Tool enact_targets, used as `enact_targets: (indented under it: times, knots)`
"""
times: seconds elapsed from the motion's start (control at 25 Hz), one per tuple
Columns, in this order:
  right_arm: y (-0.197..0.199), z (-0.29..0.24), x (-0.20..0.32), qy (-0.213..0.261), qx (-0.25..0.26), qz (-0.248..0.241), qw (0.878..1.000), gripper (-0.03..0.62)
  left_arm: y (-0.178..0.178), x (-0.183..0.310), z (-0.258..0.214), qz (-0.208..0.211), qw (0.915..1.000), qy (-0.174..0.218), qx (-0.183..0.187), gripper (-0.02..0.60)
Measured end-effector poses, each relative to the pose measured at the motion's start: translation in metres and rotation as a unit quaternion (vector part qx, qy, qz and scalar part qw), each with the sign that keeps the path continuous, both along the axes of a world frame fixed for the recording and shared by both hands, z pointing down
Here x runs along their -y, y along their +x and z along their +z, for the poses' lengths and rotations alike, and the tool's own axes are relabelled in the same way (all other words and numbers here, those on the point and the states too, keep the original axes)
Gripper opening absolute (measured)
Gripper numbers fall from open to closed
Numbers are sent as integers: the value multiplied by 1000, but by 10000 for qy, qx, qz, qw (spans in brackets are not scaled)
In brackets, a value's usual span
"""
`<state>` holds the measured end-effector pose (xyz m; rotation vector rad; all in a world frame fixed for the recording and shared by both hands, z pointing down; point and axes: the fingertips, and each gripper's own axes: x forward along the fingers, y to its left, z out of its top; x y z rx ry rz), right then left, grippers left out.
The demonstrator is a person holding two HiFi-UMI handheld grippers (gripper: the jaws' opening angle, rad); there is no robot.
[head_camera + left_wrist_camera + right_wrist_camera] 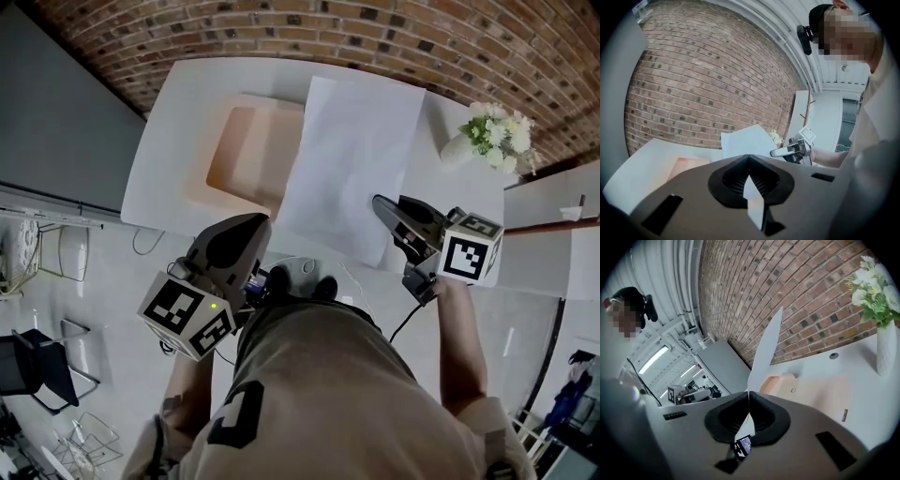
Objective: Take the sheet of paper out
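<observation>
Head view: white rectangular table [183, 112] in front of a red brick wall [375, 28]. A shallow peach-coloured open tray [214, 183] sits on the table's left half. The white sheet of paper [352, 155] is out of the tray, over the middle of the table, overlapping the tray's right rim, its near edge past the table's near edge. The right gripper [380, 202] pinches that near edge at the right corner. The left gripper [255, 225] is at the near edge, below the tray, apart from the paper. A white vase of white flowers [492, 139] stands at the far right corner.

Left gripper view: jaw tips meet, nothing gripped; tray and raised paper ahead.

Right gripper view: jaws clamped tight on the sheet, which rises edge-on from between them; tray and vase beyond on the table.
</observation>
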<state>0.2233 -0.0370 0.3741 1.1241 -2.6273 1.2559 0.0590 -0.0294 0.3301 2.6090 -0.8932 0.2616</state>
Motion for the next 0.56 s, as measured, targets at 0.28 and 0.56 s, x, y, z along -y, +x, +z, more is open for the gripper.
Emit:
enact_targets:
  times: [0.28, 0.56]
  knots:
    - [-34, -2, 17, -4, -188, -65, 9998, 25, -35, 19, 2, -50, 9999, -25, -134, 14]
    - [-53, 9, 22, -189, -305, -7, 9994, 25, -66, 35, 3, -65, 9998, -45, -186, 14]
